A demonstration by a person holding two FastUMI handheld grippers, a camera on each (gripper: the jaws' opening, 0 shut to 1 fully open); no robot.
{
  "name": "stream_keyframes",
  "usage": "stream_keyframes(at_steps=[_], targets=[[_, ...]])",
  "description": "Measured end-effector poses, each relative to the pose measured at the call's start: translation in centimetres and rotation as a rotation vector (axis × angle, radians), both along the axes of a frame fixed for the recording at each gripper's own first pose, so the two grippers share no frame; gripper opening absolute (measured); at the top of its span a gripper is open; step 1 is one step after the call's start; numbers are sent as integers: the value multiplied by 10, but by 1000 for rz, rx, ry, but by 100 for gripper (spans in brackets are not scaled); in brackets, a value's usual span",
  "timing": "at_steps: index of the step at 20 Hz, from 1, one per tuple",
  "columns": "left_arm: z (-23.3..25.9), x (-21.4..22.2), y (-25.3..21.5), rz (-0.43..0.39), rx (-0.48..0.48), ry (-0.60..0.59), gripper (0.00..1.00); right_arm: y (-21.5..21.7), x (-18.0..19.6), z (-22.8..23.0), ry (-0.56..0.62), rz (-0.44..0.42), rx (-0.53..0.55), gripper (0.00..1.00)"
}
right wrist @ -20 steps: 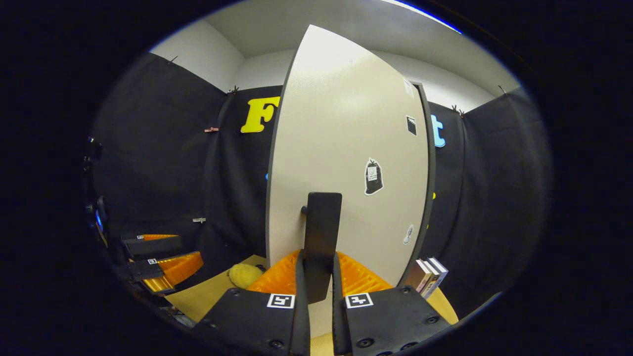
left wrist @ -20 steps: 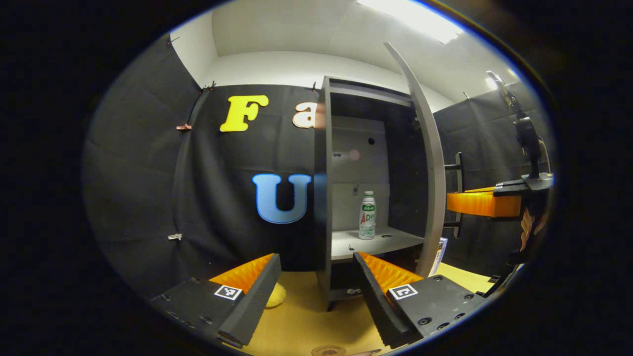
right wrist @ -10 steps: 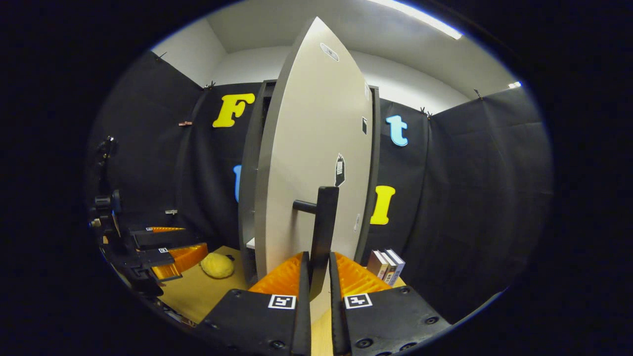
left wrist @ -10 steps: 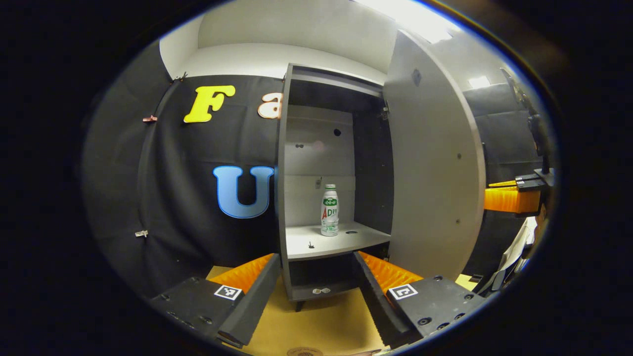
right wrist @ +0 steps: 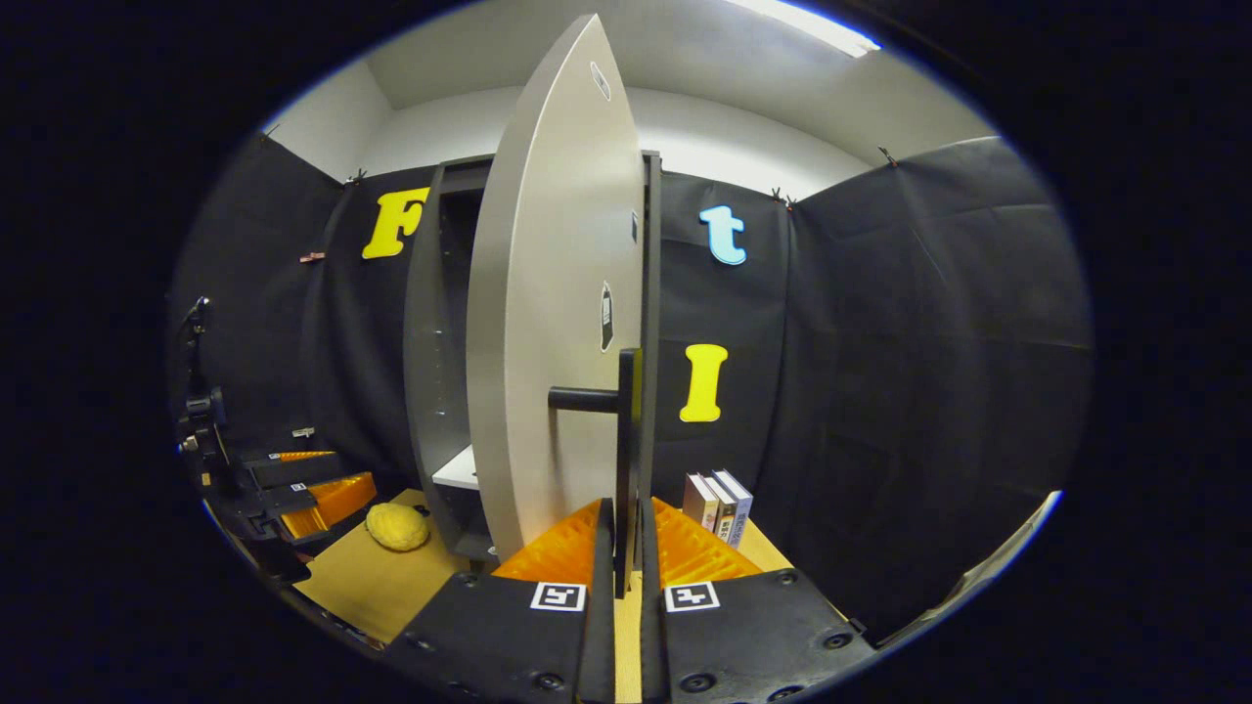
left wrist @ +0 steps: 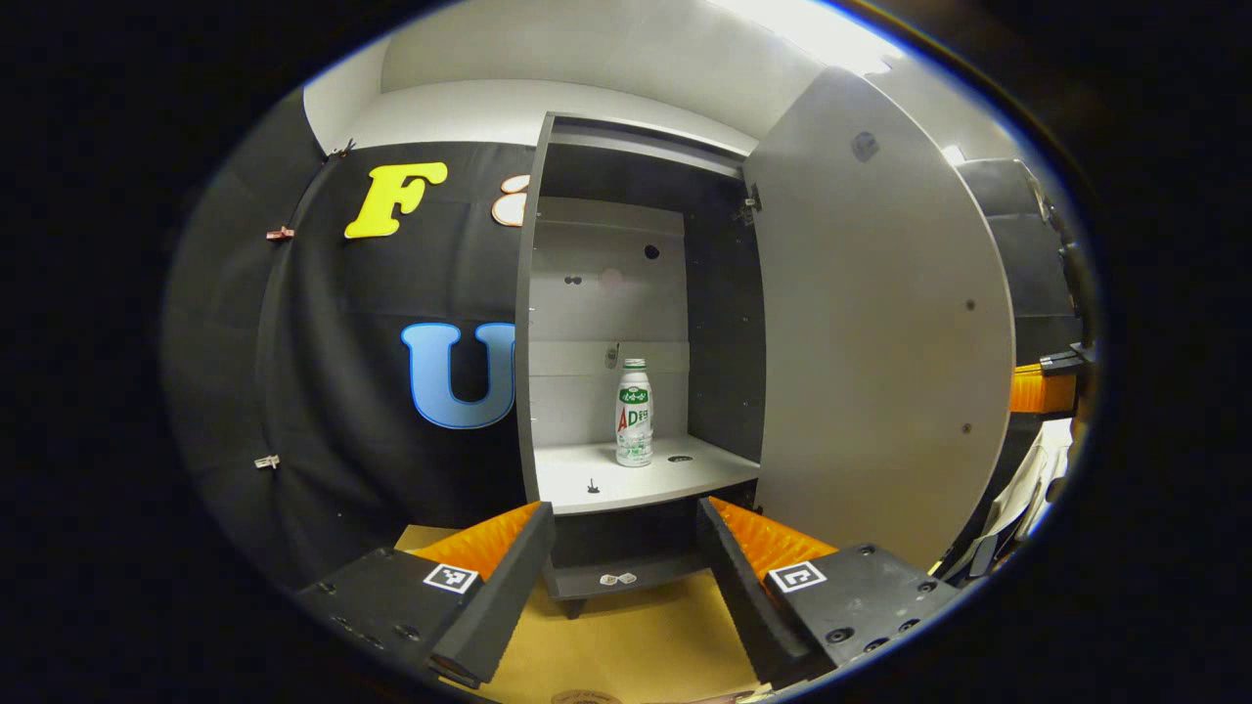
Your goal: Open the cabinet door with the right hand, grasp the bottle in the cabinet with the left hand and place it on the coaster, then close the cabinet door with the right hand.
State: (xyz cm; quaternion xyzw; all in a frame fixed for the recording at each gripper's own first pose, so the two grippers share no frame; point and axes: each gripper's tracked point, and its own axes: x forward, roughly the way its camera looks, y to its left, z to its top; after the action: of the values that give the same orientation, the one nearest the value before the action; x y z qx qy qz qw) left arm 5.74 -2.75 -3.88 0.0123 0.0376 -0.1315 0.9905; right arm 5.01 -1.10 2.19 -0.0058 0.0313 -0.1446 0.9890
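Note:
The grey cabinet [left wrist: 533, 323] stands open, and its door [left wrist: 880, 323] is swung wide to the right. A white bottle [left wrist: 634, 413] with a green-and-red label stands upright on the inner shelf [left wrist: 587, 469]. My left gripper [left wrist: 626, 577] is open with nothing between its fingers, low in front of the cabinet and well short of the bottle. In the right gripper view the door [right wrist: 553, 323] is seen nearly edge-on. My right gripper [right wrist: 626, 548] is shut on the dark door handle [right wrist: 626, 440]. A round coaster's rim [left wrist: 585, 696] peeks in at the bottom edge.
The cabinet stands on a tan tabletop [right wrist: 372, 587]. A yellow lump [right wrist: 396, 526] lies on it left of the cabinet. Three books [right wrist: 719, 504] stand to the right behind the door. The left gripper [right wrist: 313, 489] is at the far left of the right gripper view.
The door has swung much further open, pulled by my right gripper on the handle. The left gripper has turned square onto the cabinet opening and the bottle.

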Motion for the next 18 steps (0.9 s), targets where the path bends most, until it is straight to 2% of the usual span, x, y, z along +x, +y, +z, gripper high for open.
stream_keyframes(at_steps=[1,4,7,10,11,12,16,18], targets=[[0,2,0,-1,3,-2,92,-8,-4,2,-6,-14,9,10],[0,8,-2,-18,4,-3,92,-24,-14,4,-31,-31,75,10],[-2,13,-3,-42,0,3,92,-30,-15,4,-36,-21,78,11],[-2,24,-1,-58,1,5,90,-31,-17,2,-40,-14,102,14],[-1,29,-3,-64,2,4,92,-34,-18,3,-43,-20,100,24],[-2,36,-5,-72,2,2,92,-37,-20,3,-46,-28,92,14],[0,69,-24,-81,8,-4,92,-40,-20,4,-46,1,95,14],[1,93,-42,-82,-20,2,92,-47,-27,6,-39,18,110,14]])
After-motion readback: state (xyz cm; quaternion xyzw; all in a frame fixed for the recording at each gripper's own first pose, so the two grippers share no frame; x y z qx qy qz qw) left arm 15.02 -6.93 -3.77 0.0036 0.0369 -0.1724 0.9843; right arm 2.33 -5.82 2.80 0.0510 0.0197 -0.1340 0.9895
